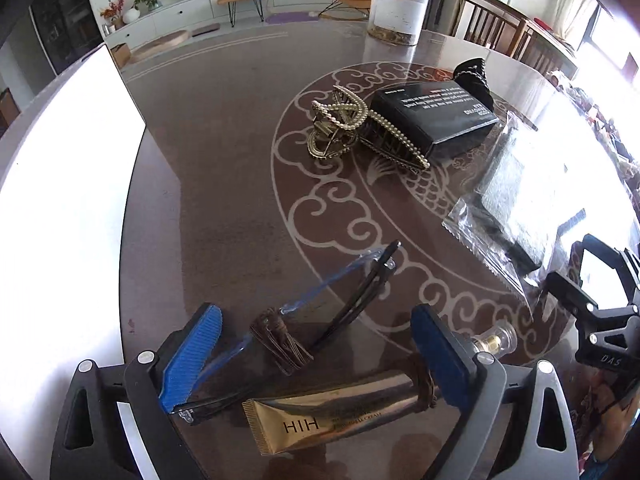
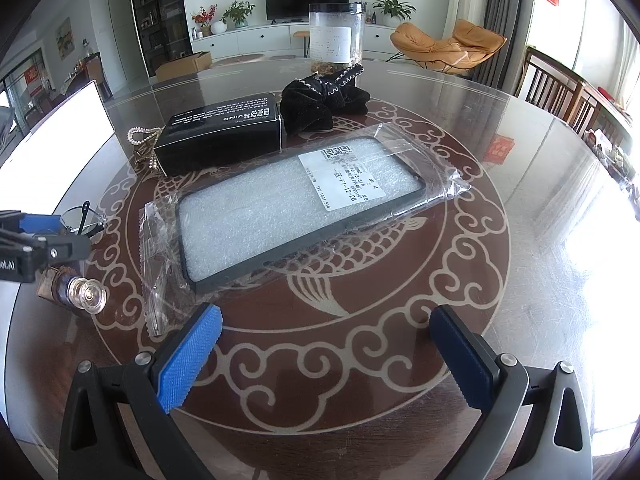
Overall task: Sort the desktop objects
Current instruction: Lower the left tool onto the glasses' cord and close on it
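My left gripper (image 1: 316,354) is open just above the table, its blue pads on either side of a pair of glasses (image 1: 328,312) with a brown cord and a gold cream tube (image 1: 340,412). A gold pearl hair claw (image 1: 360,128) lies beside a black box (image 1: 432,114); the black box also shows in the right wrist view (image 2: 220,132). My right gripper (image 2: 326,354) is open and empty, low over the table in front of a bagged phone case (image 2: 296,208). A black scrunchie (image 2: 320,100) lies behind the case.
A clear jar (image 2: 337,36) stands at the far side of the round patterned table (image 2: 520,240). A white panel (image 1: 72,208) lies at the left. A small glass-capped bottle (image 2: 86,294) lies by the left gripper. Chairs stand at the right.
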`<state>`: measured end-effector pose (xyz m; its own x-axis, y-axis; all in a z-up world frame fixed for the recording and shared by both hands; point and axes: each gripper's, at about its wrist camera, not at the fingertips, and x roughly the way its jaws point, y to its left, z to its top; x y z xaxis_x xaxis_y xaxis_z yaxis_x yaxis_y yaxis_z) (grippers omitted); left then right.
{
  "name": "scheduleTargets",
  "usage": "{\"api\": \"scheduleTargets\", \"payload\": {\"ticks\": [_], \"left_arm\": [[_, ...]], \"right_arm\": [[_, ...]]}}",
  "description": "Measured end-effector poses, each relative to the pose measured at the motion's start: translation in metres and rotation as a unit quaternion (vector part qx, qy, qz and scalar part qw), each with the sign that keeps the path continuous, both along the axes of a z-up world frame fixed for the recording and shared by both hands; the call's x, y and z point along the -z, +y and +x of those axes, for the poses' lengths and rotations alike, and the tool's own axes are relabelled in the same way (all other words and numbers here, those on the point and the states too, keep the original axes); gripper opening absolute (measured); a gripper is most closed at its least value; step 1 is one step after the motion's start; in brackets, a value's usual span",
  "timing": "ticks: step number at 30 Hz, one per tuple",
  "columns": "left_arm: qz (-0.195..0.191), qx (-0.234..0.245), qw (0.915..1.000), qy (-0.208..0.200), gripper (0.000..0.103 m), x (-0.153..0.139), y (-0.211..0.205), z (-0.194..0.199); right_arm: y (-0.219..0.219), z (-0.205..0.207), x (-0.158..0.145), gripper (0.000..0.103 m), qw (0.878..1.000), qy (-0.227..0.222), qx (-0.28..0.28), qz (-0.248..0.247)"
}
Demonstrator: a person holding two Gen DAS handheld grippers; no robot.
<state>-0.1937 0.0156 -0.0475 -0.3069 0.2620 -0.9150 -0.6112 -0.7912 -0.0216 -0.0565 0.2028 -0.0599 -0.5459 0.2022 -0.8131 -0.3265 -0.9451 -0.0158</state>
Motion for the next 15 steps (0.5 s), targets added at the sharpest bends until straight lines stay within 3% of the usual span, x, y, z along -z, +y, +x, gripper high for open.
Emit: {"api": "scheduleTargets", "payload": {"ticks": [4,10,12,15], "left_arm": [[0.017,0.034,0.9993,-0.004,0.097,-0.002,0.008,0.025],[0.025,0.015,0.9994,0.017,0.066,-0.007,0.008,0.038],[0.036,-0.001,0.9993,0.009,0.047,-0.008,0.003,0.035],[0.05,-0.016,0.9986,0.0,0.04,-0.007,-0.006,0.027]], "right_arm": [[0.0,0.0,0.0,0.103,1.0,0.0,0.0,0.0],[0.0,0.0,0.0,0.103,1.0,0.0,0.0,0.0],[0.0,0.0,0.0,0.103,1.0,0.0,0.0,0.0],[0.0,0.0,0.0,0.103,1.0,0.0,0.0,0.0]]}}
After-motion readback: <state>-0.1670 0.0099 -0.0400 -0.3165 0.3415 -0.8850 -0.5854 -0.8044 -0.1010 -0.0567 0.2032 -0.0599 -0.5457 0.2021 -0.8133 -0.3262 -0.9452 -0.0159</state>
